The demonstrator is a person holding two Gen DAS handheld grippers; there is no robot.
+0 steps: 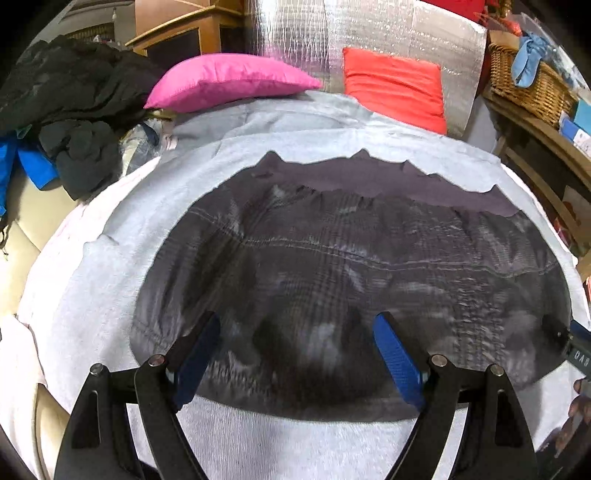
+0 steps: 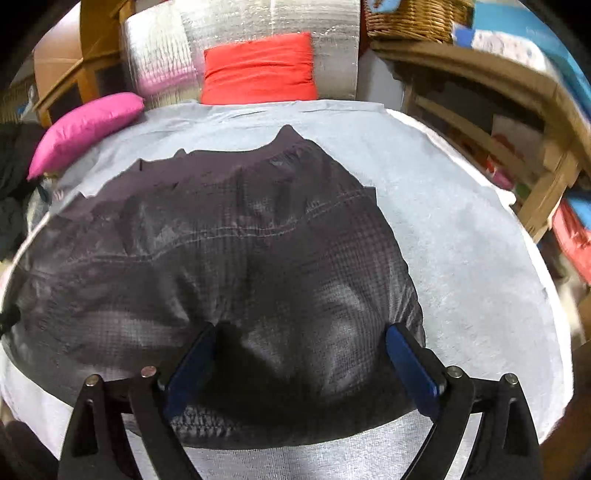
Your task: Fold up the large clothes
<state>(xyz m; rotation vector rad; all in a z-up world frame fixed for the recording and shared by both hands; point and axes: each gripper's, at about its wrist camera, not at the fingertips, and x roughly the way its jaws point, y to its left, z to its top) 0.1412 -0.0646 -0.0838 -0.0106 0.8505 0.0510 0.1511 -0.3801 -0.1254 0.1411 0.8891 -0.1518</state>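
Two claws hang over the same dark garment, one in each view.

From the left wrist camera, the left claw [image 1: 297,354] has its blue-padded fingers [image 1: 397,360] standing wide apart, with nothing pinched between them. Below and ahead lies a dark grey checked garment [image 1: 351,266], spread fairly flat on a pale grey sheet [image 1: 110,229] that covers the surface. A stitched seam runs across the garment from side to side, and along its far edge a plainer dark band shows. Beyond the sheet, a pink cushion [image 1: 229,79] and a red cushion [image 1: 395,86] lean against a silvery foil panel [image 1: 369,33]. A heap of black clothes [image 1: 70,96] sits off to the left, and a wicker basket [image 1: 528,85] rests on wooden shelving to the right. At the right edge a bit of the other claw pokes in.

From the right wrist camera, the right claw [image 2: 301,354] is likewise spread wide, its fingers [image 2: 410,363] over the near right part of the garment [image 2: 221,266], gripping nothing that I can see. The fabric bulges up in soft folds between the fingers. The sheet [image 2: 461,240] lies bare to the right, and the same pink cushion [image 2: 88,127] and red cushion [image 2: 260,70] sit at the far end.
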